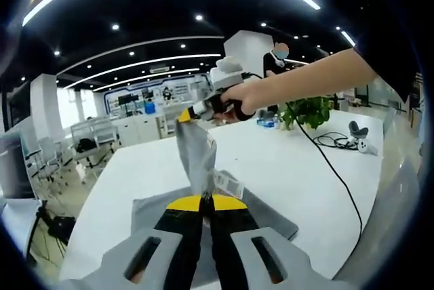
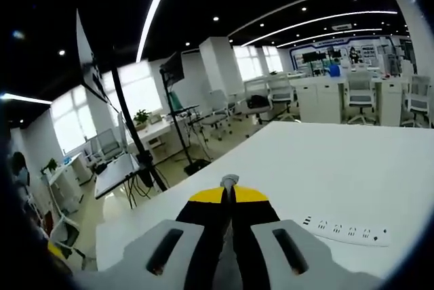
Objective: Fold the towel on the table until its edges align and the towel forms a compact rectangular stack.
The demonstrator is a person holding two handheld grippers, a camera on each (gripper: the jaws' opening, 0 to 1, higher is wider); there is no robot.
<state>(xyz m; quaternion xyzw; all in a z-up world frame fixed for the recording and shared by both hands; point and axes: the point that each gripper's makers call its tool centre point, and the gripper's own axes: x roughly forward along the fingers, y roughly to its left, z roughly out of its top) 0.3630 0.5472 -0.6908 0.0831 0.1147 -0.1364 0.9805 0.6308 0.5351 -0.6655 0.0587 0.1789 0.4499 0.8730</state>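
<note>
White tabletop spread wide across the left gripper view, carrying everything. Grey towel partly flat on it, partly hoisted: one strip pulled up off the surface and stretched between the two tools, a white label hanging near its lower end. Left tool pressed together on the towel's near edge, fabric rising straight from its yellow tips. Right tool held by a hand farther up, pinching the strip's top corner; in the right gripper view a sliver of grey cloth peeks from that tool's shut tips. Black cable trailing across the tabletop, white power strip lying flat near the right tool.

Likely risks: cloth slipping from either thin pinch if pulled taut; uneven tension skewing the fold so edges miss; lifted fabric sagging and bunching on laydown; label folded outward.
</note>
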